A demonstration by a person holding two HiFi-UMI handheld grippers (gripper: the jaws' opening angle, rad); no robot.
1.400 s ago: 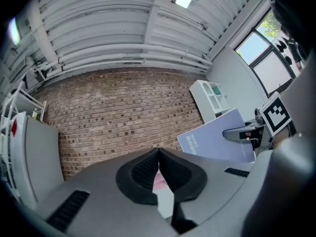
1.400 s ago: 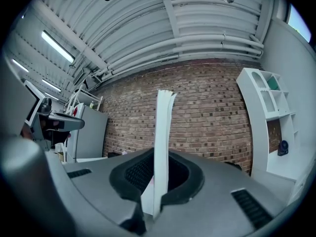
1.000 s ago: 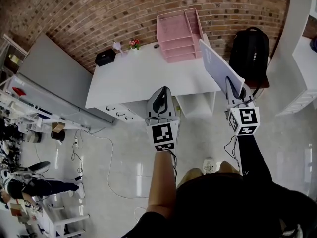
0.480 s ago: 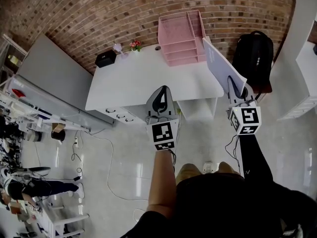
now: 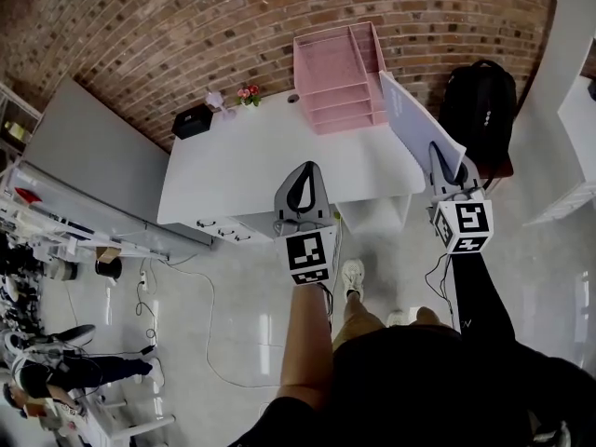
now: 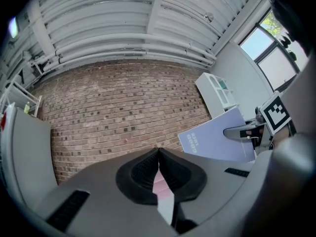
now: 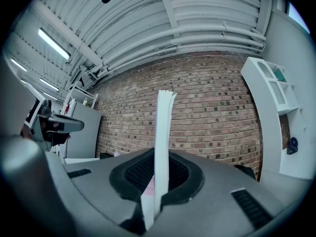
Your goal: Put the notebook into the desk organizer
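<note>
A pink mesh desk organizer (image 5: 337,73) stands at the back right of the white desk (image 5: 251,161), against the brick wall. My right gripper (image 5: 438,152) is shut on the lower edge of a pale blue notebook (image 5: 414,119), held upright and tilted over the desk's right end. In the right gripper view the notebook (image 7: 163,132) rises edge-on between the pads. My left gripper (image 5: 304,168) hovers at the desk's front edge, shut with nothing in it. From the left gripper view the notebook (image 6: 217,139) shows to the right, and pink shows through the jaw slit.
A black backpack (image 5: 477,96) sits right of the desk. A black box (image 5: 193,121) and small flowers (image 5: 248,92) stand at the desk's back left. A grey cabinet (image 5: 102,147) is on the left, white shelving (image 5: 577,110) on the right. Cables lie on the floor.
The person has stepped toward the desk, and a shoe has come forward under the left arm. Both grippers keep their pose, and the notebook stays held.
</note>
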